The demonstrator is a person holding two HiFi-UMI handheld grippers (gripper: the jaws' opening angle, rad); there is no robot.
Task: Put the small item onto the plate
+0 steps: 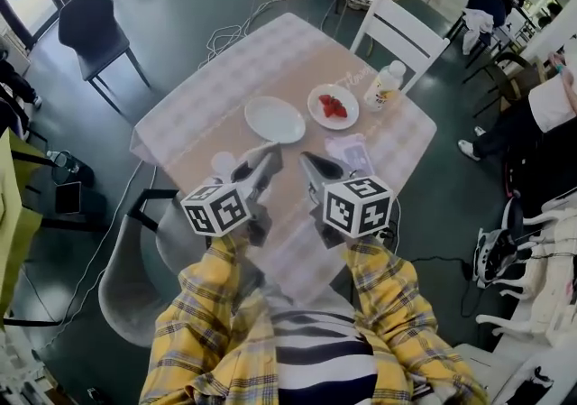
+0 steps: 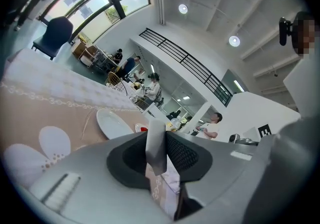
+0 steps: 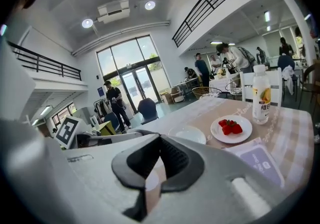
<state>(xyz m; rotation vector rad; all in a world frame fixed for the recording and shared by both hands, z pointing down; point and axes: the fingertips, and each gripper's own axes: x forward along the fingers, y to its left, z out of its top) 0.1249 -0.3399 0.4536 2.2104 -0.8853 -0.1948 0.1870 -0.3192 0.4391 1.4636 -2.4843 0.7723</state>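
Note:
An empty white plate point(image 1: 275, 118) point(image 2: 112, 124) point(image 3: 189, 133) lies mid-table on the checked cloth. Beside it, a second plate point(image 1: 333, 106) point(image 3: 231, 128) carries red strawberries. My left gripper point(image 1: 269, 156) point(image 2: 156, 140) hovers over the table's near part, short of the empty plate. It is shut on a small, thin, pale flat item point(image 2: 156, 149) that stands upright between the pads. My right gripper point(image 1: 306, 160) point(image 3: 159, 140) hangs close beside the left one, its jaws shut with nothing between them.
A drink bottle point(image 1: 385, 87) point(image 3: 260, 93) stands past the strawberry plate, and a purple packet point(image 1: 352, 155) point(image 3: 260, 160) lies just ahead of my right gripper. A white chair point(image 1: 401, 33) is at the far side, a dark chair point(image 1: 90, 24) at far left. Cables lie on the floor.

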